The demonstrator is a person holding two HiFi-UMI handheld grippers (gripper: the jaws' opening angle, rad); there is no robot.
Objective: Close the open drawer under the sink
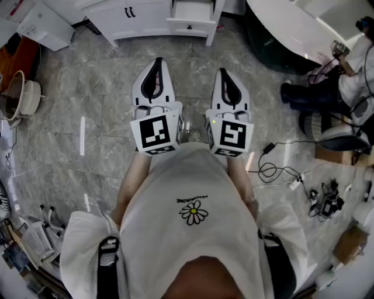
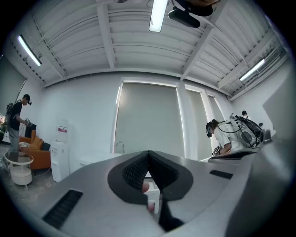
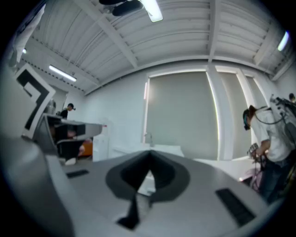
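Note:
A white vanity cabinet (image 1: 146,17) stands at the far edge of the head view. Its drawer (image 1: 190,24), with a small black knob, is pulled out toward me. My left gripper (image 1: 158,61) and right gripper (image 1: 224,72) hang side by side over the grey marble floor, well short of the drawer, both pointing at it. Each pair of jaws meets at the tip with nothing between. In the left gripper view the gripper (image 2: 149,152) frames a bit of the white drawer (image 2: 153,198) through the gap lower down between its jaws. In the right gripper view the gripper (image 3: 150,152) points at the sink's faucet (image 3: 149,138).
A white bathtub (image 1: 292,29) fills the top right, with a person's dark boots (image 1: 304,96) and cables (image 1: 274,170) on the floor beside it. A white box (image 1: 44,26) and a pot (image 1: 23,93) lie to the left. A water dispenser (image 2: 59,155) stands left of the vanity.

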